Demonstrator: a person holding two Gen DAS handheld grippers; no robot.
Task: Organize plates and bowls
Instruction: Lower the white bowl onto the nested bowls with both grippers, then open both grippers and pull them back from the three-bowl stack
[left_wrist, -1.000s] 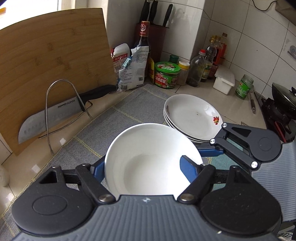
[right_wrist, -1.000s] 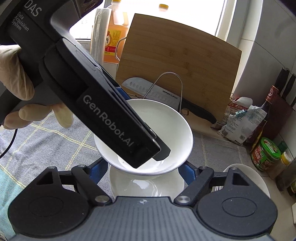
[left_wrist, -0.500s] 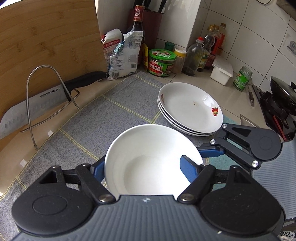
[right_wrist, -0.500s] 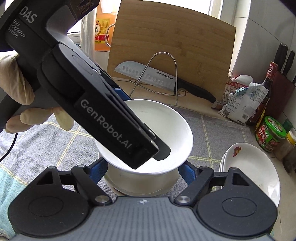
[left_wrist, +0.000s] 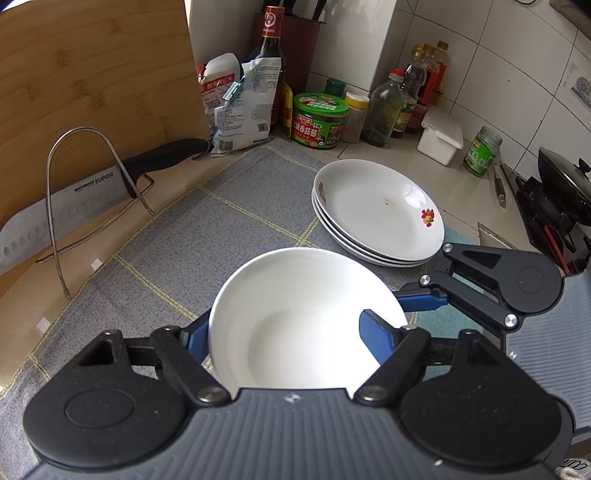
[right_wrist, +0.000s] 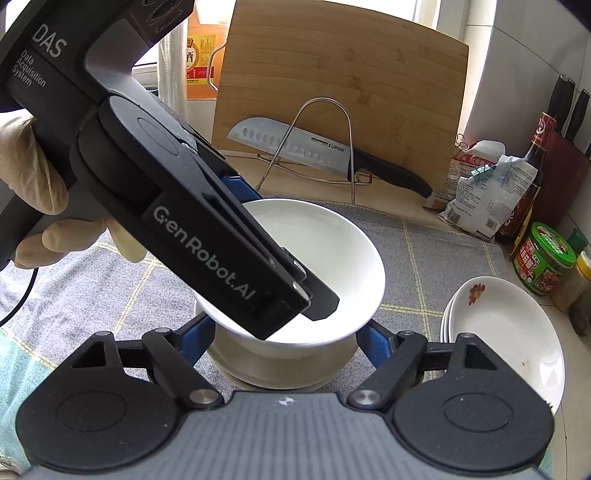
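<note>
My left gripper (left_wrist: 291, 332) is shut on the near rim of a white bowl (left_wrist: 295, 306), one finger inside and one outside; in the right wrist view the bowl (right_wrist: 332, 258) rests nested in a second white bowl (right_wrist: 280, 362) on the grey cloth. My right gripper (right_wrist: 284, 339) is open, its blue fingers either side of the lower bowl; it shows in the left wrist view to the right (left_wrist: 498, 284). A stack of white flowered plates (left_wrist: 380, 210) sits to the right, also seen in the right wrist view (right_wrist: 506, 328).
A bamboo cutting board (right_wrist: 343, 92) leans at the back with a knife (right_wrist: 295, 144) on a wire rack (right_wrist: 325, 140). Bags (left_wrist: 240, 99), jars (left_wrist: 319, 120) and bottles (left_wrist: 384, 107) line the wall. A stove with a pan (left_wrist: 565, 181) is at far right.
My left gripper has lowered the bowl into the lower bowl. The right gripper has stayed around the lower bowl.
</note>
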